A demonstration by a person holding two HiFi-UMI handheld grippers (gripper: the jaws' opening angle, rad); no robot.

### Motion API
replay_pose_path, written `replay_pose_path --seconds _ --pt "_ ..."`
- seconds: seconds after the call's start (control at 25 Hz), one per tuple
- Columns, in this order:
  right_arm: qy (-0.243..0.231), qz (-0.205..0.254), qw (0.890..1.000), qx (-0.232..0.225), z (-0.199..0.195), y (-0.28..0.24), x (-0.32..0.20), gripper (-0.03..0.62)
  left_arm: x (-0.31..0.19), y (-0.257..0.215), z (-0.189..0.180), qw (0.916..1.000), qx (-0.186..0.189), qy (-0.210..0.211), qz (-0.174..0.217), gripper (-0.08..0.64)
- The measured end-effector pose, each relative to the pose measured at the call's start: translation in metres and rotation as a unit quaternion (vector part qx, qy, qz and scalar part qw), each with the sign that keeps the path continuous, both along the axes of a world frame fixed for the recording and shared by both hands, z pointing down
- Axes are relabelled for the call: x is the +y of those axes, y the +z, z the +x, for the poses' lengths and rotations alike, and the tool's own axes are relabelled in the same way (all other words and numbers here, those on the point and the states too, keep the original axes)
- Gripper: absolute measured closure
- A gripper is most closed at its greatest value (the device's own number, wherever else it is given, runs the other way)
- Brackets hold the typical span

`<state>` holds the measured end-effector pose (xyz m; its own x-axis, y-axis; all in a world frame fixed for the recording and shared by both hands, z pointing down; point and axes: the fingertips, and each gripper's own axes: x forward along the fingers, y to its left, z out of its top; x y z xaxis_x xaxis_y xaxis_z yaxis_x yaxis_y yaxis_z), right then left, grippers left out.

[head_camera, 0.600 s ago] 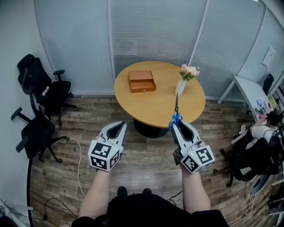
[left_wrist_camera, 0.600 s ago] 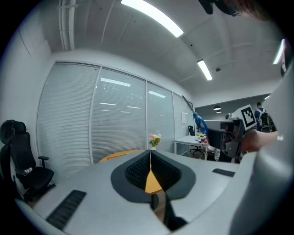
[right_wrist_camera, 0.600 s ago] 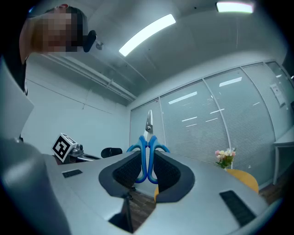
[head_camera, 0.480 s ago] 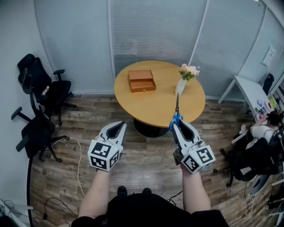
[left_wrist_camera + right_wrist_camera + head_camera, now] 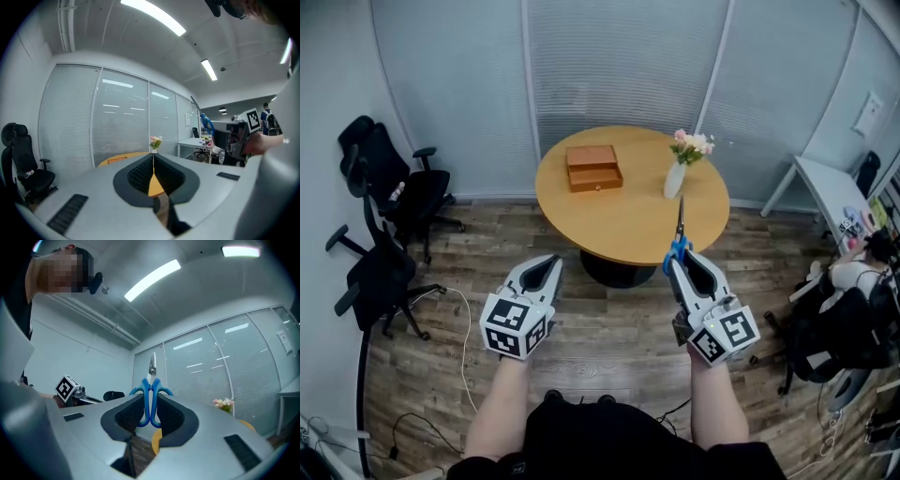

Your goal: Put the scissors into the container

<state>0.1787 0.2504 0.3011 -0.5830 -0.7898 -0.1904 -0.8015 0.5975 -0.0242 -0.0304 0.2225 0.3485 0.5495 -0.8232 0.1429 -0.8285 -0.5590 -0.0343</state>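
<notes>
The blue-handled scissors (image 5: 678, 236) (image 5: 151, 392) stand with their blades pointing up and away, their handles pinched in my right gripper (image 5: 679, 261) (image 5: 151, 412), which is shut on them. My left gripper (image 5: 549, 265) (image 5: 153, 165) is shut with nothing in it, held level with the right one over the floor. Ahead on the round wooden table (image 5: 628, 220) sits the brown wooden container (image 5: 593, 168), a small box with a drawer front. Both grippers are short of the table's near edge.
A white vase of pink flowers (image 5: 679, 167) stands on the table right of the box. Black office chairs (image 5: 384, 220) are at the left. A white desk (image 5: 834, 197) and a seated person (image 5: 858, 281) are at the right. Cables (image 5: 464, 347) lie on the wood floor.
Both grippers have drifted slightly, the right one a little to the right with the scissors. The table appears a bit further left in view. Grips are unchanged.
</notes>
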Motion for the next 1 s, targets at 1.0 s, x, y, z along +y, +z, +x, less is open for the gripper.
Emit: replay_pose_path --seconds 1.0 --pt "-0.029 -0.062 0.997 -0.024 -0.009 0.031 -0.106 0.492 -0.101 0.019 -0.003 0.9998 0.017 0.009 -0.009 0.545"
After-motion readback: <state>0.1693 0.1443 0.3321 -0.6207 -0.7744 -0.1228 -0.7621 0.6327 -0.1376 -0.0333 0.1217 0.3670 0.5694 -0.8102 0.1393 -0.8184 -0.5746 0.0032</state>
